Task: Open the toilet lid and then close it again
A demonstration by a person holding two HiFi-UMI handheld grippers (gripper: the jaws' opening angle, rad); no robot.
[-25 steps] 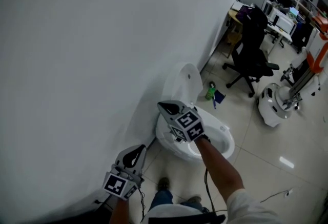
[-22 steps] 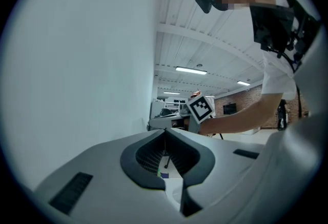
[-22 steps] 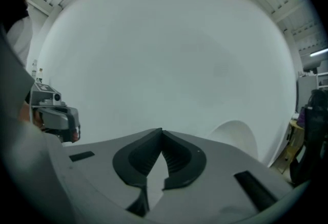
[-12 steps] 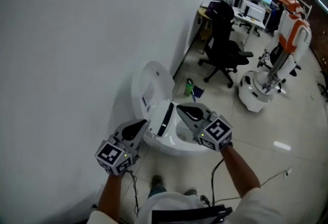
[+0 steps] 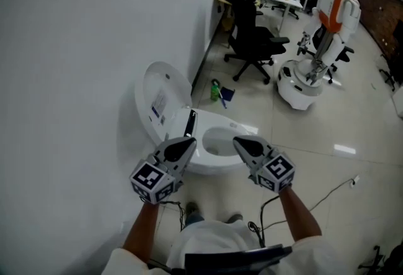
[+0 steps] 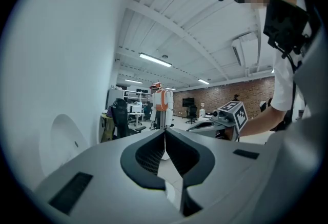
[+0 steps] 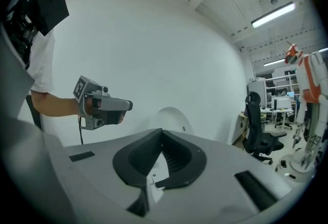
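The head camera sits high above the near side of the toilet and looks steeply down on it, with the left gripper and right gripper just before its rim. The left gripper view looks level from close beside the toilet, out across the room. The right gripper view faces the wall behind the toilet. All three views share the raised lid, and each gripper view catches the other gripper.
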